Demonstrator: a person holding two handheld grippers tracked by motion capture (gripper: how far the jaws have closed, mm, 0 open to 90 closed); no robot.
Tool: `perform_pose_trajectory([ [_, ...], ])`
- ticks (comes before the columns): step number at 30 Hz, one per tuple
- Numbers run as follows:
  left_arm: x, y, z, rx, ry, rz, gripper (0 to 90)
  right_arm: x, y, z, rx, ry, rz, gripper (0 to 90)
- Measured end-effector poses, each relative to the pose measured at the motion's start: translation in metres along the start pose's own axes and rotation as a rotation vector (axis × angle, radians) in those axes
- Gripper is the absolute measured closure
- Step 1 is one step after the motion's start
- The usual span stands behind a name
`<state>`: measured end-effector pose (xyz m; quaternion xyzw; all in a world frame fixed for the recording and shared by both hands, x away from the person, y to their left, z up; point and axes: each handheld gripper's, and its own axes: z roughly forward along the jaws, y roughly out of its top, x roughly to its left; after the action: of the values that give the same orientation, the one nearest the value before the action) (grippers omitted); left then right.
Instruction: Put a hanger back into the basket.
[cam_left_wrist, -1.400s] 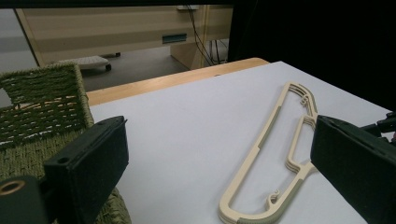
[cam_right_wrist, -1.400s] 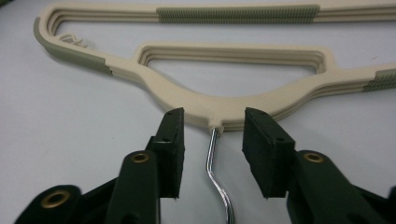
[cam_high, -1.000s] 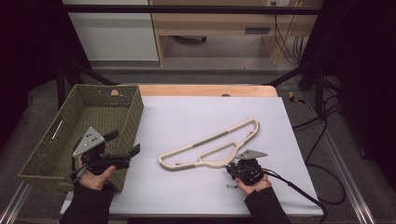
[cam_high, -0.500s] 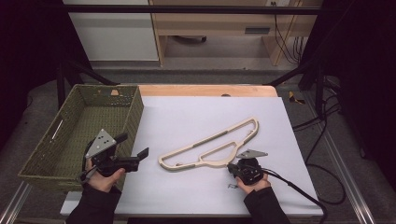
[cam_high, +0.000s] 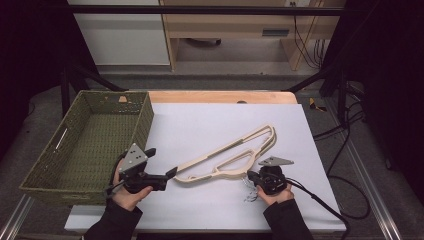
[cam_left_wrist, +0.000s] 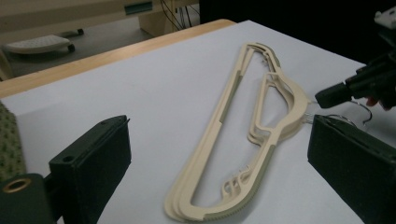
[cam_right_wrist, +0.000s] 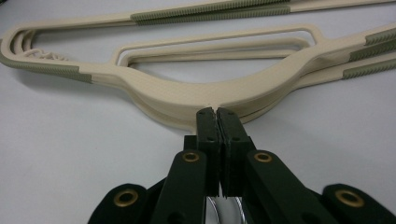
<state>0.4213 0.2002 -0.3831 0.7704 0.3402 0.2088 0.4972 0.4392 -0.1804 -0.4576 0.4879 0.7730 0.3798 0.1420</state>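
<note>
Stack of cream plastic hangers (cam_high: 227, 157) lies flat on white table sheet (cam_high: 210, 125). Right gripper (cam_right_wrist: 216, 113) clenched on their wire hooks (cam_right_wrist: 224, 205); left gripper (cam_left_wrist: 219, 154) released, jaws straddling hanger end.

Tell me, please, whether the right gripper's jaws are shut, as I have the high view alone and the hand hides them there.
Observer: Yes. In the right gripper view the right gripper is shut, its jaws pressed together at the neck of the stacked cream plastic hangers.
Operator: How many hangers are stacked?
Observer: Three layers show at the edge, each with grey-green ribbed strips.
Operator: And the left gripper?
Observer: The left gripper is open; in its own view the stack's near end lies between the jaws, touching neither.
</note>
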Motion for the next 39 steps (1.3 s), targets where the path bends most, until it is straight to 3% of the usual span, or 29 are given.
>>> perform_pose_trajectory([
  [6,-0.020,0.002,0.028,0.078,-0.050,0.056,6.7,-0.001,0.003,-0.004,0.005,0.004,-0.015,89.2],
  [8,-0.032,0.005,0.045,0.129,-0.085,0.098,7.4,0.000,0.004,-0.006,0.004,0.009,-0.018,89.2],
  [9,-0.032,0.005,0.045,0.129,-0.085,0.098,7.4,0.000,0.004,-0.006,0.004,0.009,-0.018,89.2],
  [14,-0.050,0.011,0.078,0.204,-0.137,0.135,9.1,0.000,0.007,-0.008,0.006,0.009,-0.038,89.2],
  [23,-0.072,0.020,0.121,0.246,-0.184,0.167,15.4,0.000,0.010,-0.011,0.010,0.011,-0.035,89.2],
  [28,-0.081,0.021,0.139,0.271,-0.196,0.196,19.7,-0.001,0.011,-0.013,0.011,0.013,-0.047,89.2],
  [32,-0.092,0.022,0.155,0.315,-0.208,0.258,25.6,-0.001,0.011,-0.015,0.009,0.017,-0.047,89.2],
  [36,-0.099,0.019,0.171,0.349,-0.200,0.296,29.0,0.001,0.012,-0.015,0.006,0.011,-0.046,89.2],
  [38,-0.103,0.016,0.178,0.362,-0.202,0.296,33.4,0.002,0.013,-0.015,0.003,0.010,-0.048,89.2],
  [39,-0.103,0.016,0.181,0.378,-0.200,0.319,33.4,0.002,0.013,-0.015,0.003,0.010,-0.048,89.2],
])
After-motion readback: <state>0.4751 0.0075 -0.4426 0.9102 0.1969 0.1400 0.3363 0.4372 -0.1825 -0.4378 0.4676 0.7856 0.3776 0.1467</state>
